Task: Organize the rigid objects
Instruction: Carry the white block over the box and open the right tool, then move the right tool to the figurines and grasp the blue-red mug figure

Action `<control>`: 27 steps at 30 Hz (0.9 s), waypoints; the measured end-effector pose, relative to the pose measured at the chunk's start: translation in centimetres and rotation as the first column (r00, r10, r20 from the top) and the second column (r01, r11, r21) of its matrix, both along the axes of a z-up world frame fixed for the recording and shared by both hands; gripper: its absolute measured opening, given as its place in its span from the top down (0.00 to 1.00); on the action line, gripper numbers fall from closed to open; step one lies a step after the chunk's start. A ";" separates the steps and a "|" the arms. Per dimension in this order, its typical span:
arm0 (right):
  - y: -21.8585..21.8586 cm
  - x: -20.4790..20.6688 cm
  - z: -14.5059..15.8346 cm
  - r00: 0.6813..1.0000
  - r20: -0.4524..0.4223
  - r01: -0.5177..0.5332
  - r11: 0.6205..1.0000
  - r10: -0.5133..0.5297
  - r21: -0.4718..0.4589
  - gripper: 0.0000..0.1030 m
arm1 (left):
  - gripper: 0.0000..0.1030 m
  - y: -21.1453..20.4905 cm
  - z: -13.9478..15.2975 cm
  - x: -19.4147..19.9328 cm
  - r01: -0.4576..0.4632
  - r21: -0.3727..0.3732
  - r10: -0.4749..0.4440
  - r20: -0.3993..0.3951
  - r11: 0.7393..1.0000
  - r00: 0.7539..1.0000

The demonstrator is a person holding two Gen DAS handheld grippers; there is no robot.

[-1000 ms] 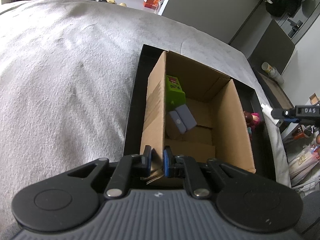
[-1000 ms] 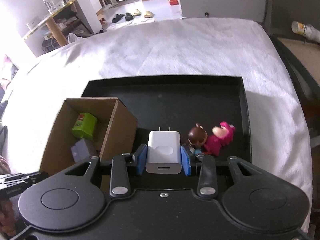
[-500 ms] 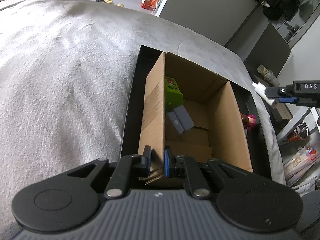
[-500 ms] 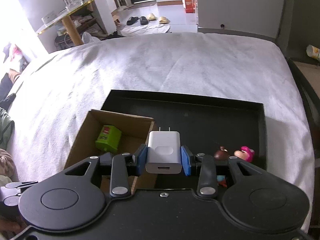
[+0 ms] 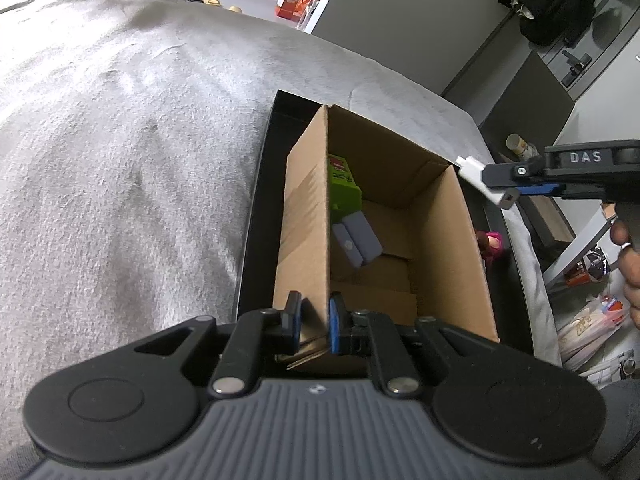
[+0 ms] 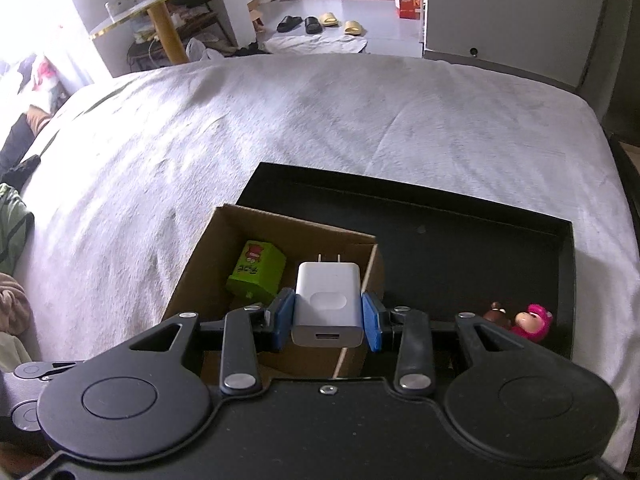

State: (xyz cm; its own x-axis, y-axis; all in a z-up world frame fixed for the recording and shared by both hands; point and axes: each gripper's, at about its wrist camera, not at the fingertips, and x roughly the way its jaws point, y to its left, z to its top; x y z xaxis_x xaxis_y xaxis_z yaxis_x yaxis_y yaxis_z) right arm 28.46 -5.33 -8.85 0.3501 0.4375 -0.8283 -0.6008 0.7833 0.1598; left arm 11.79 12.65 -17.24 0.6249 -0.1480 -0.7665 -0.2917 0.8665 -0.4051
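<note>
Charger [image 6: 328, 300], clamped in the right gripper [image 6: 329, 316] above the box [image 5: 448, 248] opening, should be carried over bare floor clear of the green block [image 6: 256, 274] before release, while the left gripper [image 5: 314, 320], pinched on the box's near wall, steadies it.

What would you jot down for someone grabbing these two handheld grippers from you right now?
Left gripper: jaws clamped on the cardboard box wall, steadying it in the black tray.
Right gripper: holds the white charger above the box opening.
Done: green box and grey block are inside.
Left: release the charger into the box, then the brown figure and pink figure from the tray.
</note>
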 end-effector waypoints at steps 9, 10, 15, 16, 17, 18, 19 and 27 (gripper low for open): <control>2.3 0.1 -1.2 1.000 -0.015 -0.007 1.000 0.006 -0.028 0.65 | 0.88 0.2 -0.1 0.0 0.003 -0.006 -0.003 0.003 1.000 1.000; 2.5 0.1 -1.3 1.000 -0.014 -0.005 1.000 0.005 -0.029 0.65 | 0.88 0.2 -0.1 0.0 0.003 -0.007 -0.003 0.003 1.000 1.000; 3.3 0.4 -1.9 0.999 0.050 0.025 0.998 -0.022 -0.059 0.47 | 0.88 0.2 -0.1 0.0 0.001 -0.008 -0.001 0.001 1.000 1.000; 3.3 0.5 -2.1 0.997 0.062 0.041 0.996 -0.036 -0.083 0.44 | 0.88 0.2 -0.1 0.0 0.001 -0.009 -0.001 0.001 1.000 1.000; 3.2 0.5 -2.1 0.997 0.067 0.048 0.995 -0.042 -0.091 0.44 | 0.87 0.1 -0.1 0.0 0.004 -0.013 -0.004 0.005 1.000 1.000; 3.0 0.5 -2.2 0.997 0.058 0.047 0.995 -0.042 -0.083 0.44 | 0.87 0.1 -0.1 0.0 0.006 -0.013 -0.006 0.008 1.000 1.000; 2.6 0.6 -2.2 0.998 0.043 0.045 0.996 -0.042 -0.071 0.44 | 0.87 0.0 0.0 0.0 0.002 -0.008 -0.002 0.008 1.000 1.000; 0.6 -0.4 -1.1 0.999 0.041 0.005 0.998 -0.002 -0.069 0.40 | 0.87 -0.1 0.0 0.1 -0.002 -0.003 0.002 0.000 1.000 1.000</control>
State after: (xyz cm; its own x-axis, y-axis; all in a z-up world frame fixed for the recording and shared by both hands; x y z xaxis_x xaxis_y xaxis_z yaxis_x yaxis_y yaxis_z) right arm 28.08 -4.74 -9.99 0.3854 0.3785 -0.8415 -0.6031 0.7936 0.0807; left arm 11.94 12.59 -17.28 0.6249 -0.1494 -0.7662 -0.2936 0.8645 -0.4080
